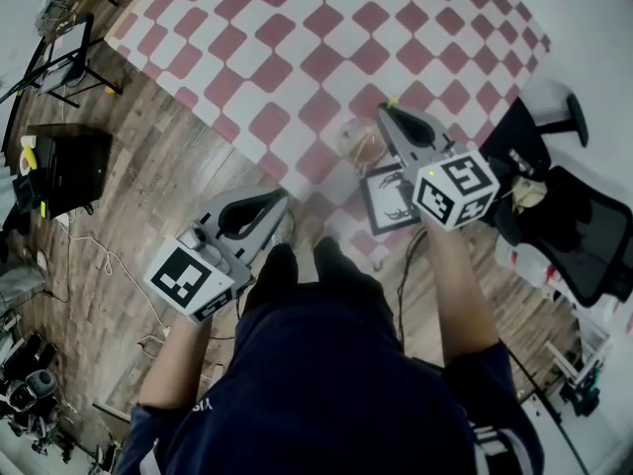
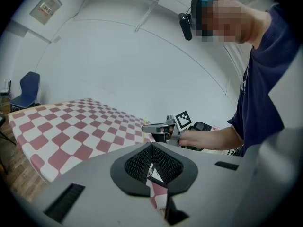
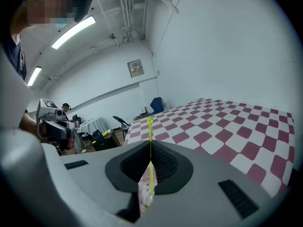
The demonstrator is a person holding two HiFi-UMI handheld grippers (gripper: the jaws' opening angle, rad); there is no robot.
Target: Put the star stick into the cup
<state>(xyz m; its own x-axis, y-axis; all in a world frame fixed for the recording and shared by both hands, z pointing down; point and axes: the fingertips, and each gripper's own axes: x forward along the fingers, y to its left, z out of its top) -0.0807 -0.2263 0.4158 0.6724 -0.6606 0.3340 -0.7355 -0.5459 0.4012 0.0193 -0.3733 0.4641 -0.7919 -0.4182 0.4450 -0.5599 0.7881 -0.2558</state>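
My right gripper [image 3: 150, 144] is shut on the star stick [image 3: 150, 131], a thin yellow-green rod whose small star tip rises past the jaws. In the head view this gripper [image 1: 392, 115] hangs over the near edge of the checked table, just right of the clear cup [image 1: 358, 142], which stands upright on the cloth. The stick's tip [image 1: 393, 100] shows as a yellow speck at the jaw ends. My left gripper [image 1: 283, 200] hovers lower left, off the table's edge, its jaws shut with nothing between them [image 2: 152, 146].
The red-and-white checked cloth [image 1: 297, 38] covers the table. A black-framed card with a deer drawing [image 1: 388, 200] lies at its near edge under my right hand. A black office chair [image 1: 579, 236] stands right, a black box [image 1: 64, 166] left on the wooden floor.
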